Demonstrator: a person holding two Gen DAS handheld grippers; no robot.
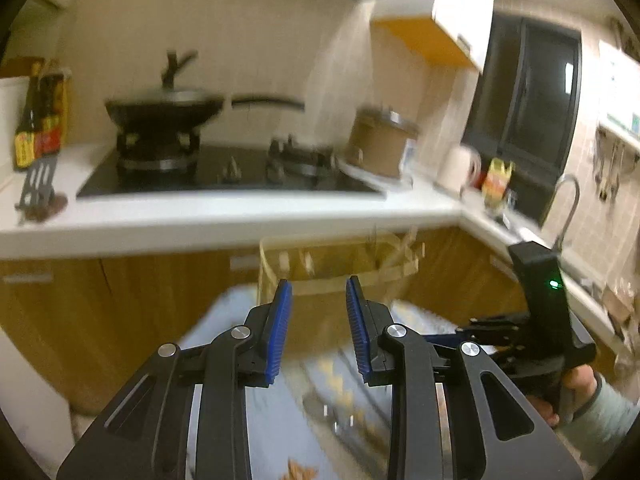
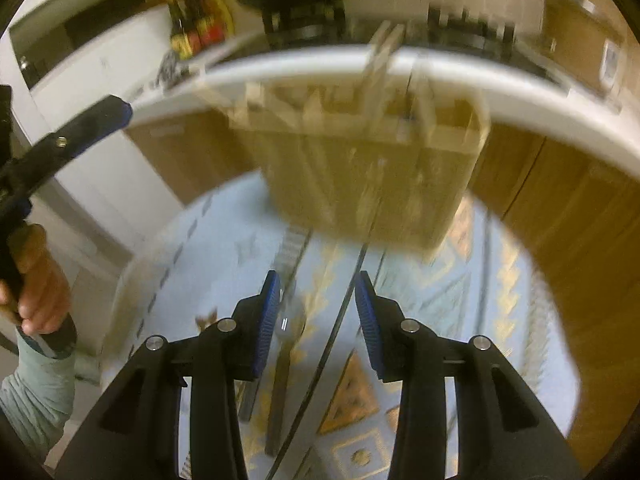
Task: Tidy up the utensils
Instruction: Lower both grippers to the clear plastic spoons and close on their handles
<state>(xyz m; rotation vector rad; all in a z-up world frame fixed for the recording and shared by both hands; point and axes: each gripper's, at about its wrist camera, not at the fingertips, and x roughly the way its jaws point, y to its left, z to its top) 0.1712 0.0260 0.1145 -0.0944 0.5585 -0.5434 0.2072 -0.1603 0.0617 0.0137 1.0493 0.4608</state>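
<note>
Right wrist view shows both grippers, left (image 1: 318, 316) and right (image 2: 318, 312), partly open and empty, about 3 utensils (image 2: 280, 368) apparently unsorted beside the rack (image 2: 360, 152).

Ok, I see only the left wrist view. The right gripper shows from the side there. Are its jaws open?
Observer: Yes, the right gripper is open, nothing between its pads.
Operator: What lies under it?
Observer: A spoon-like utensil and a long thin dark piece, flat on the blue patterned cloth.
Operator: And the wooden holder?
Observer: The wooden holder stands just past their far ends, blurred.
</note>
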